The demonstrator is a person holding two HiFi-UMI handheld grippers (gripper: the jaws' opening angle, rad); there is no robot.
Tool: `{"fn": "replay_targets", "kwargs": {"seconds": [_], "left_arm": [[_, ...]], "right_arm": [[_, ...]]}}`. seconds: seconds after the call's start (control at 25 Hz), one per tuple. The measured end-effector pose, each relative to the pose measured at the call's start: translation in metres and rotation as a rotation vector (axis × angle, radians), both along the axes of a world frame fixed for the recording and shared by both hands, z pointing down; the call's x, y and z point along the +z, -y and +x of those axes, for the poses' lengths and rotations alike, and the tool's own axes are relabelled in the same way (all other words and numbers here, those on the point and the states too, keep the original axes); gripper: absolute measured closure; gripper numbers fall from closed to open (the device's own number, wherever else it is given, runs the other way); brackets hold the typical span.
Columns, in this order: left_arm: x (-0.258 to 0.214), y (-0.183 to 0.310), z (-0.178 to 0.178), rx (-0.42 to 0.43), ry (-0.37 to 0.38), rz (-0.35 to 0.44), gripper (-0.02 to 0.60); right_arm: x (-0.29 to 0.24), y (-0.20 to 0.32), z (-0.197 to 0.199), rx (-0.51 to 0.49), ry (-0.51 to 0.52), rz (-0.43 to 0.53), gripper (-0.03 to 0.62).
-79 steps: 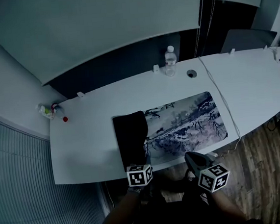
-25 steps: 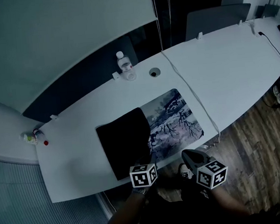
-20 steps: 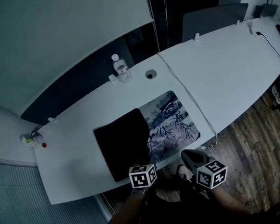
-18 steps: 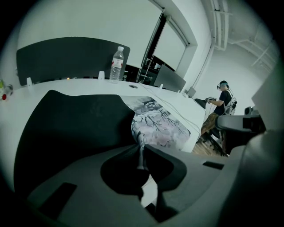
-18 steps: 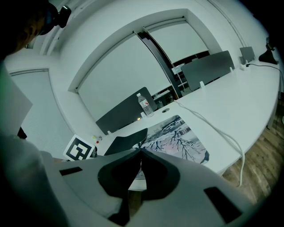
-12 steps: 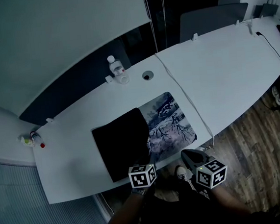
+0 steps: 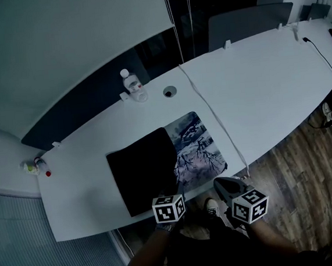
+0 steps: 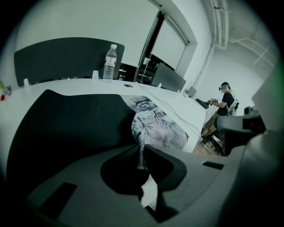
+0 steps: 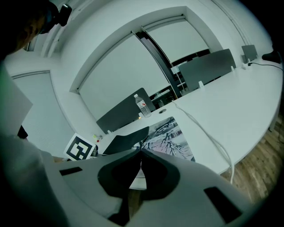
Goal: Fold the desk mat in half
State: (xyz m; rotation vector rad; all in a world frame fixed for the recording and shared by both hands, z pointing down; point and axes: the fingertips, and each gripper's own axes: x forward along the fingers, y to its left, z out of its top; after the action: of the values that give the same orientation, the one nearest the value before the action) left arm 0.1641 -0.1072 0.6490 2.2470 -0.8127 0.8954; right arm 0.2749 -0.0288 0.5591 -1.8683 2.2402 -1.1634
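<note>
The desk mat lies on the white desk (image 7: 266,84) with its left part turned over, so the black underside (image 7: 143,172) faces up beside the printed tree picture (image 7: 198,151). My left gripper (image 7: 175,188) is shut on the turned-over flap's near edge. In the left gripper view a thin strip of mat (image 8: 141,153) runs between the shut jaws, with the black underside (image 8: 66,124) to the left and the print (image 8: 162,132) to the right. My right gripper (image 7: 220,184) hangs off the desk's near edge, right of the mat. Its jaws (image 9: 140,153) meet with nothing between them.
A water bottle (image 7: 131,85) and a round cable hole (image 7: 169,91) sit behind the mat. A white cable (image 7: 214,122) crosses the desk just right of the mat. Small items (image 7: 35,166) lie at the far left end. Wooden floor (image 7: 298,169) is at the right.
The black turned-over part has grown wider toward the right and less of the print shows. Both grippers have moved along the desk's near edge.
</note>
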Motion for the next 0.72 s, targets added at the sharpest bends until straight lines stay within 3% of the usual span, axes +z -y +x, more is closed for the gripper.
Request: {"fn": "replay_targets", "kwargs": {"seconds": [0.72], "left_arm": [[0.008,-0.012,0.060,0.045,-0.002,-0.013,0.545]], "right_arm": [[0.015,-0.011,0.046,0.029,0.027,-0.015,0.571]]}}
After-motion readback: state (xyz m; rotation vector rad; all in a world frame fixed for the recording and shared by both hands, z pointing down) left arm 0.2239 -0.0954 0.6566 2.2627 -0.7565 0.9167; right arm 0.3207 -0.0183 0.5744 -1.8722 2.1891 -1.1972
